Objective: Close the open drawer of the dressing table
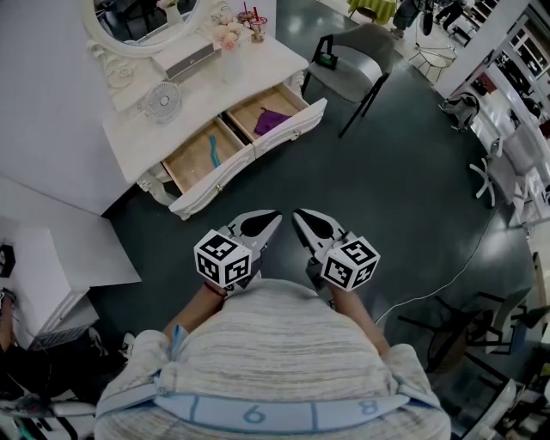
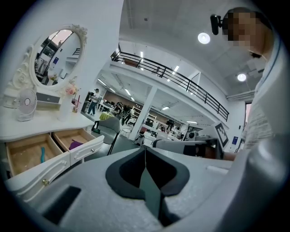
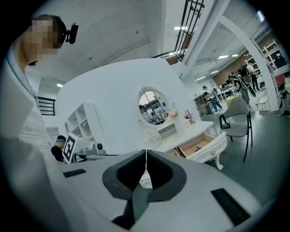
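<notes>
The white dressing table (image 1: 185,107) stands at the upper left with two drawers pulled out side by side. The left drawer (image 1: 204,155) holds a teal item; the right drawer (image 1: 277,116) holds a purple item. Both drawers also show in the left gripper view, left drawer (image 2: 27,156) and right drawer (image 2: 74,142), and in the right gripper view as the open drawers (image 3: 201,146). My left gripper (image 1: 275,218) and right gripper (image 1: 296,216) hover close to my body, well short of the drawer fronts. Both are shut and empty, the left gripper (image 2: 145,149) and right gripper (image 3: 146,153) with jaws meeting in a thin line.
A small fan (image 1: 161,100), an oval mirror (image 1: 146,26) and flowers (image 1: 227,33) sit on the tabletop. A grey chair (image 1: 357,64) stands right of the table. A low white cabinet (image 1: 47,275) is at the left. A cable (image 1: 447,277) runs across the dark floor.
</notes>
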`<state>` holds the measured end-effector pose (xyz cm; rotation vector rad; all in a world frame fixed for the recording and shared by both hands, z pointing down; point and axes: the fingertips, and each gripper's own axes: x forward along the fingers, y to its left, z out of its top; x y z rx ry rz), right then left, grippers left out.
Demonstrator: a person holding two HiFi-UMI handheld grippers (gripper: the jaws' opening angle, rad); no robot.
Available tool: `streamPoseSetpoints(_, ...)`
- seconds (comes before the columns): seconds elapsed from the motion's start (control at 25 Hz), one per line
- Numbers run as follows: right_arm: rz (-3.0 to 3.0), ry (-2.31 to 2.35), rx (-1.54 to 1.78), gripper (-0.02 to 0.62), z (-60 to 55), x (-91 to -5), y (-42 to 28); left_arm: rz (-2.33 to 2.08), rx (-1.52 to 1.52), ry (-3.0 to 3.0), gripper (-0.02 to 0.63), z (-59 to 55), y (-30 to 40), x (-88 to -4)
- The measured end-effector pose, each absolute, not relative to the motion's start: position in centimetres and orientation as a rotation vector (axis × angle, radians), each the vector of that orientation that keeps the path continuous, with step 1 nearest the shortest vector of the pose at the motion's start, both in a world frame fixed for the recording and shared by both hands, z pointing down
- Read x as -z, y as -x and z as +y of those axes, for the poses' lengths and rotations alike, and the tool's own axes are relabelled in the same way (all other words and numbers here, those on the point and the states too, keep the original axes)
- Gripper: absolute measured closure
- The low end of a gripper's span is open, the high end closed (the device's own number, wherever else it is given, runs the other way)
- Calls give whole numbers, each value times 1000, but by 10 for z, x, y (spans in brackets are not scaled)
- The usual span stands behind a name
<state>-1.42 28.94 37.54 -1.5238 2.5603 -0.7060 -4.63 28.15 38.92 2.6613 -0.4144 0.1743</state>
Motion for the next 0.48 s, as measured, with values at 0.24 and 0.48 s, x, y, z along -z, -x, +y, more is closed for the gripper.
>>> streamPoseSetpoints(0.24,2580,1565,687,584,266,-379,20,-402,-173,-2647,587,257,51,-392)
streamPoseSetpoints(0.48,2577,1605,682,584,231,-380,27,-385,-164,-2644,587,219,59,-391)
